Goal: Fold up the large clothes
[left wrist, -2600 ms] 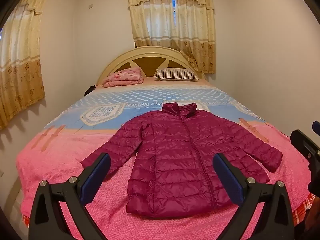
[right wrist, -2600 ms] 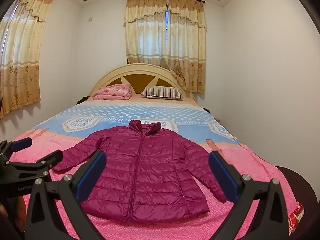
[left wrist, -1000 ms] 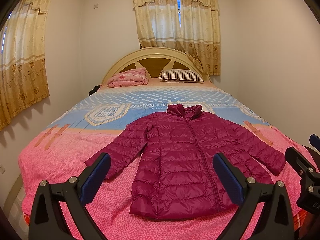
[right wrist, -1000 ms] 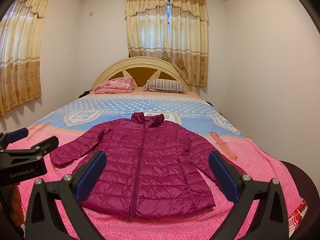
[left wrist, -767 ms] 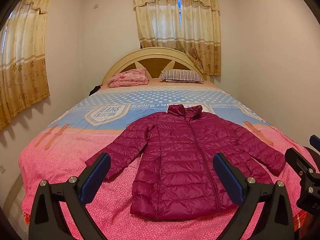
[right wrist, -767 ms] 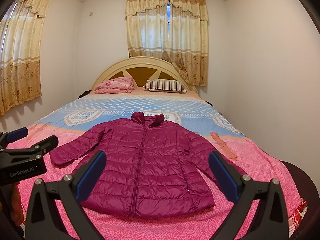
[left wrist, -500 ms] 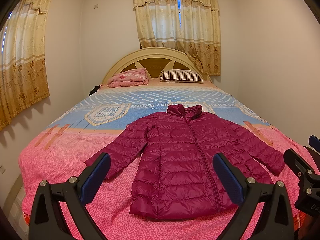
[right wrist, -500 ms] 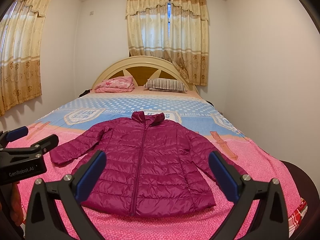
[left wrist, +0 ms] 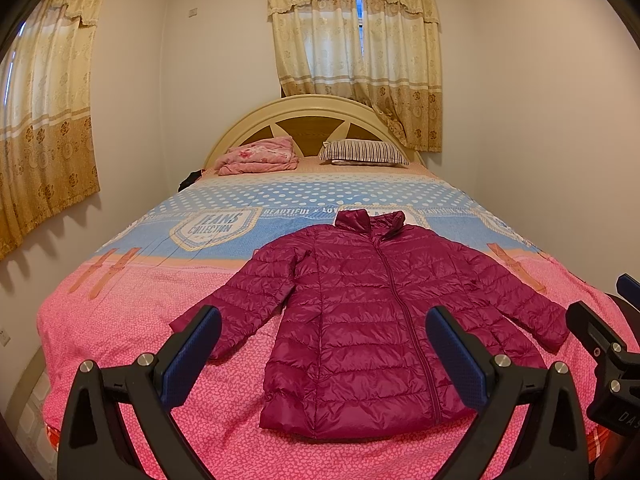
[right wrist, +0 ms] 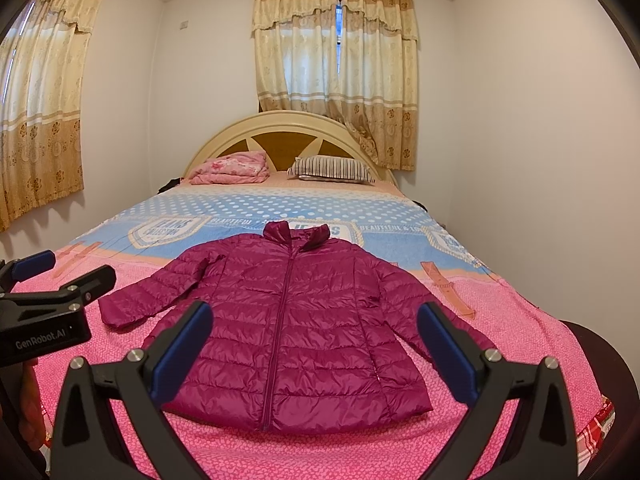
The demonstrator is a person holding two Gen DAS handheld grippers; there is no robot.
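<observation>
One jacket (left wrist: 372,320) on my feed, a magenta puffer, zipped and lying flat, front up, on the pink near end of the bed (left wrist: 120,320), both sleeves spread out. My two grippers hang above the bed's foot: left gripper (left wrist: 324,354) and right gripper (right wrist: 314,350) both spread wide, nothing between the pads. Up by the headboard: one striped pillow (left wrist: 364,152), one folded pink blanket (left wrist: 258,155). Two curtained windows.

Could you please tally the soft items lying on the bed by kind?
Puffer jacket: 1
Striped pillow: 1
Folded pink blanket: 1
Total: 3, all resting on the bedspread.
</observation>
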